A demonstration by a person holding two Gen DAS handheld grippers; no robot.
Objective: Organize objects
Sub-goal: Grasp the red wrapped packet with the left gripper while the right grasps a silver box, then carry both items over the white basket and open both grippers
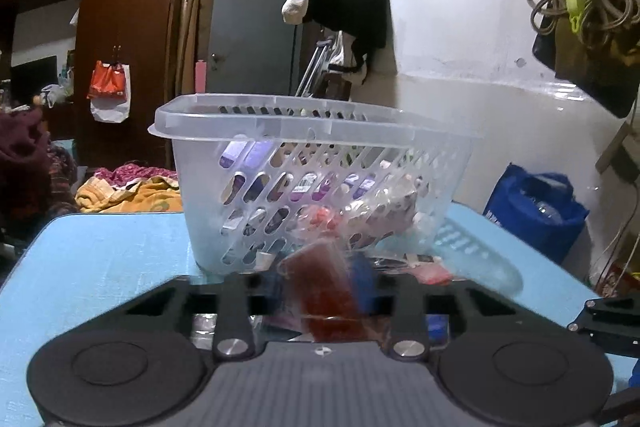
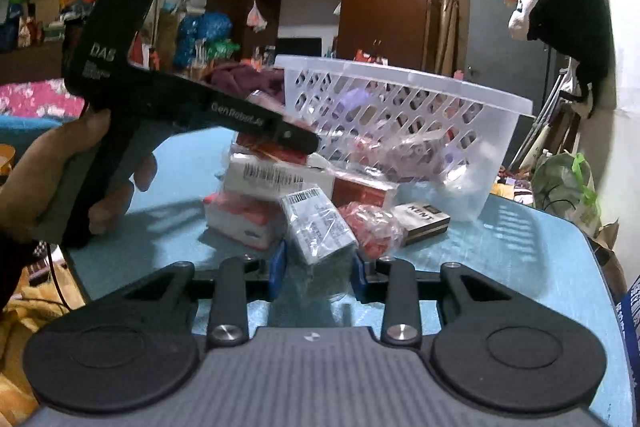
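Blue desk (image 2: 520,267) under everything. Clear slotted basket (image 2: 400,99) tipped near the middle, packets showing through the holes. Pile of small boxes (image 2: 276,179) spilled just in front of it, a Kent pack (image 2: 424,223) beside. Right tool (image 2: 318,271) clamped on a wrapped grey box (image 2: 320,227). Left tool (image 1: 320,291) closed around a red packet (image 1: 324,291), right by the basket. Hand (image 2: 52,171) gripping the left tool's handle.

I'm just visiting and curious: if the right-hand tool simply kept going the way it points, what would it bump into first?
The right tool already grips a grey wrapped box. Pushed on, that box would probably meet the pile right behind it, the red packet or the white carton, before the clear basket. Depth is hard to judge.
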